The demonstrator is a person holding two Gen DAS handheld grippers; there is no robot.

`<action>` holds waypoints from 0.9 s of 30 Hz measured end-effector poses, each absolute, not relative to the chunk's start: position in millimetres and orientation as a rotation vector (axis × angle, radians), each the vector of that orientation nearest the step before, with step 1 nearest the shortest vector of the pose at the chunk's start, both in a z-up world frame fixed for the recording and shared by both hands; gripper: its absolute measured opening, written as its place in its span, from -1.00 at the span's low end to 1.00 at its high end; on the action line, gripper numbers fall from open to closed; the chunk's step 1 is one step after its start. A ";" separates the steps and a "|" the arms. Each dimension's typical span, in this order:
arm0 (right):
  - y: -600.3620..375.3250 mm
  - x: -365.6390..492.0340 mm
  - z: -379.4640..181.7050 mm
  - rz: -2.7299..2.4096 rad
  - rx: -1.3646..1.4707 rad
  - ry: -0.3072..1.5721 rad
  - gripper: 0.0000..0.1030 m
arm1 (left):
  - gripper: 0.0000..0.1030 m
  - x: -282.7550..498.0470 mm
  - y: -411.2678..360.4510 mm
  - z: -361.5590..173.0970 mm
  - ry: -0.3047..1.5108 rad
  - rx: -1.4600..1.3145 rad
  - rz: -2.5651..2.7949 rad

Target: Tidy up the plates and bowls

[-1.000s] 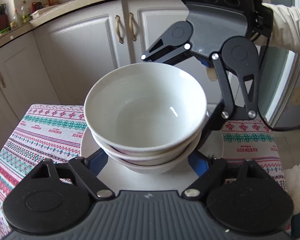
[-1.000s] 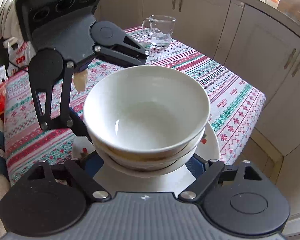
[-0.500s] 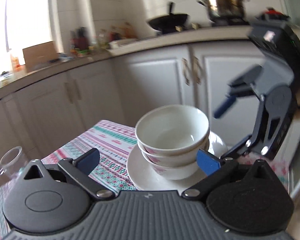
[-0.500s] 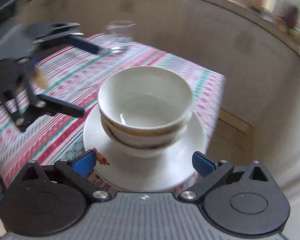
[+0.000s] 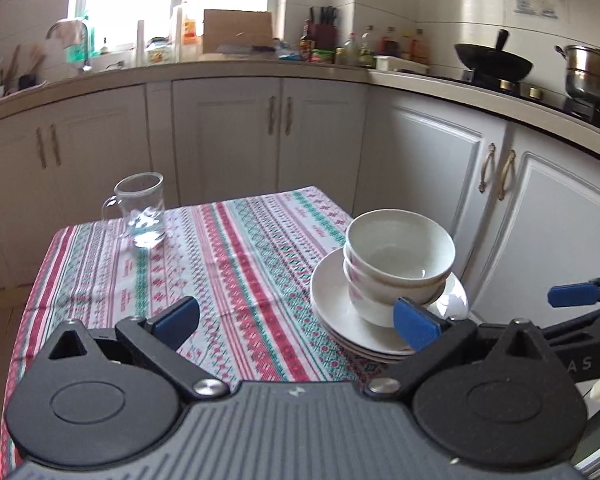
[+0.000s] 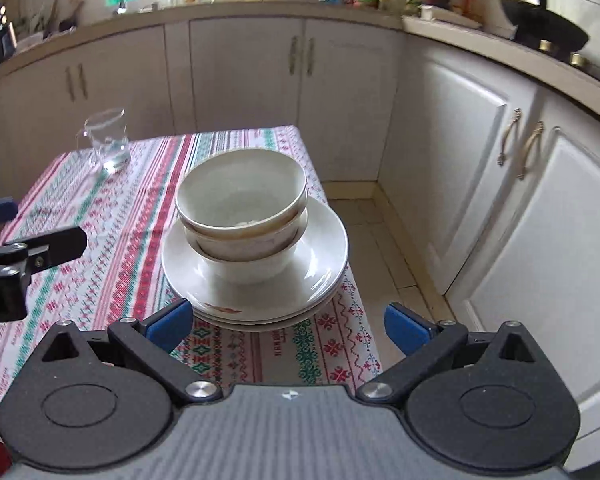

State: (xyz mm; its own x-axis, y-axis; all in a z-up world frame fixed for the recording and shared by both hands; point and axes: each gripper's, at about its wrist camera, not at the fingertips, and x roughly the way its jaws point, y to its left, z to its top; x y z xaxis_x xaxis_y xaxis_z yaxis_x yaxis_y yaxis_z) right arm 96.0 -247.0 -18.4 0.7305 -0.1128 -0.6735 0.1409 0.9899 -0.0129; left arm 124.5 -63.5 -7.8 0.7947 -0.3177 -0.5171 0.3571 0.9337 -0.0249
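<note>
A stack of white bowls point(image 5: 398, 256) sits on a stack of white plates point(image 5: 336, 316) near the right edge of the patterned tablecloth point(image 5: 228, 264). The same bowls point(image 6: 242, 204) and plates point(image 6: 320, 268) show in the right wrist view. My left gripper point(image 5: 296, 320) is open and empty, hovering left of the stack. My right gripper point(image 6: 286, 322) is open and empty, just in front of the plates. Neither touches the dishes. The right gripper's blue pad point(image 5: 572, 295) shows at the far right of the left wrist view.
A clear glass mug point(image 5: 142, 210) stands at the table's far left corner, also in the right wrist view point(image 6: 106, 142). White kitchen cabinets point(image 5: 540, 232) surround the table closely. The table's right edge point(image 6: 360, 276) drops to tiled floor.
Both grippers have pulled back from around the bowl stack and swung to face the far cabinets. The bowls and plates stay put on the table.
</note>
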 end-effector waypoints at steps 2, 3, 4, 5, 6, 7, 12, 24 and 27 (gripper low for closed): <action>-242.8 90.4 -14.5 -0.155 0.038 0.719 1.00 | 0.99 123.0 -62.9 -8.9 0.557 0.079 -0.343; -239.8 89.7 -13.0 -0.163 0.033 0.709 1.00 | 0.99 120.2 -62.2 -9.4 0.563 0.087 -0.336; -237.0 88.5 -10.4 -0.169 0.031 0.700 1.00 | 0.99 118.3 -62.5 -9.7 0.566 0.091 -0.334; -235.5 88.1 -8.8 -0.174 0.029 0.692 1.00 | 0.99 117.2 -62.6 -9.9 0.568 0.093 -0.336; -234.1 86.4 -6.7 -0.172 0.028 0.686 1.00 | 0.99 114.9 -62.6 -9.8 0.569 0.095 -0.339; -233.0 86.1 -5.1 -0.167 0.028 0.683 1.00 | 0.99 114.8 -62.9 -9.9 0.572 0.097 -0.338; -228.2 84.8 -0.8 -0.175 0.007 0.668 1.00 | 0.99 111.5 -64.4 -5.6 0.562 0.114 -0.326; -227.5 81.7 6.2 -0.189 0.009 0.649 1.00 | 0.99 107.9 -65.3 0.4 0.560 0.108 -0.321; -227.6 81.6 6.7 -0.190 0.007 0.646 1.00 | 0.99 107.8 -65.3 0.6 0.562 0.108 -0.320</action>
State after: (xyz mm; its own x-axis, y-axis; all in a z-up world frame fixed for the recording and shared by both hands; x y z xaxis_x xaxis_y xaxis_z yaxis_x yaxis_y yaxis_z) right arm 81.6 -227.6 6.7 0.7816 -0.1738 -0.5990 0.1782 0.9826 -0.0527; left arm 107.8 -65.3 0.6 0.7986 -0.2681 -0.5389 0.3266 0.9451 0.0138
